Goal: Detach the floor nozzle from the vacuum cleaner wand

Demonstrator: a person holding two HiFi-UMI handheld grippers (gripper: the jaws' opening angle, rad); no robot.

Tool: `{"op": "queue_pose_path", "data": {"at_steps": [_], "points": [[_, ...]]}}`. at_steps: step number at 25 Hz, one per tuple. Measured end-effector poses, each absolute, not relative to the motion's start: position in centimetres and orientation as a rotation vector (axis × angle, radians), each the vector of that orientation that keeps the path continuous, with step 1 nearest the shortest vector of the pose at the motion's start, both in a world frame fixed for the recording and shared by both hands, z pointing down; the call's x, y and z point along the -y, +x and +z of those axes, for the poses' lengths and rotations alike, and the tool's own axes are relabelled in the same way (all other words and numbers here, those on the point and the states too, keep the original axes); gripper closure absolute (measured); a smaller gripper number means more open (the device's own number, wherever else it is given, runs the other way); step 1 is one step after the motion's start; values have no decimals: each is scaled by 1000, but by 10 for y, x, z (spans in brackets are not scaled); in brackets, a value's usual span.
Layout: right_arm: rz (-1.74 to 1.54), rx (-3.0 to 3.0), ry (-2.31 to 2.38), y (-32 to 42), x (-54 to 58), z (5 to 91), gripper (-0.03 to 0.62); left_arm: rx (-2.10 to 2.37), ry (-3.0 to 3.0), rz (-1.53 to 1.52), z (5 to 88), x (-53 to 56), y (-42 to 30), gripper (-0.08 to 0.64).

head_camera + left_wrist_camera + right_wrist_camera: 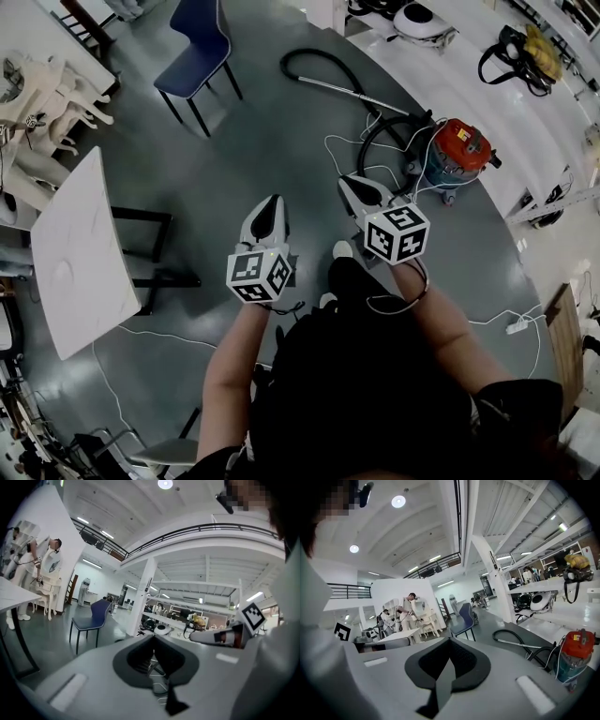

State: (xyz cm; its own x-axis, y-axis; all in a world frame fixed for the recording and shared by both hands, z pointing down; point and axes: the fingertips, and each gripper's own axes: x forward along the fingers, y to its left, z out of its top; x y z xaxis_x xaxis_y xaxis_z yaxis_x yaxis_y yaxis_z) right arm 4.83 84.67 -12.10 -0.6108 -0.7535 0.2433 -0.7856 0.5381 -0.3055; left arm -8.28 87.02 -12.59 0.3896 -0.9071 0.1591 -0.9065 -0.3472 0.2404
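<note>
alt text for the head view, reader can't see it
From above, a person points the left gripper and right gripper, both shut and empty, toward a red-topped vacuum cleaner with its hose and wand. A blue chair stands beyond, a white table at left.

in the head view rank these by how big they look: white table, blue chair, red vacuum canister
1. white table: clearly the largest.
2. blue chair: runs up to the top edge.
3. red vacuum canister: smallest, though not far behind the chair.
</note>
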Motion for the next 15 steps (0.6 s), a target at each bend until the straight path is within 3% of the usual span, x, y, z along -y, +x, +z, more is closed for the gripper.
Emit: {"op": "queue_pose_path", "data": {"at_steps": [15], "points": [[602, 2692, 1275, 31, -698, -120, 595, 1616, 2342, 22, -127, -724, -90, 549]]}}
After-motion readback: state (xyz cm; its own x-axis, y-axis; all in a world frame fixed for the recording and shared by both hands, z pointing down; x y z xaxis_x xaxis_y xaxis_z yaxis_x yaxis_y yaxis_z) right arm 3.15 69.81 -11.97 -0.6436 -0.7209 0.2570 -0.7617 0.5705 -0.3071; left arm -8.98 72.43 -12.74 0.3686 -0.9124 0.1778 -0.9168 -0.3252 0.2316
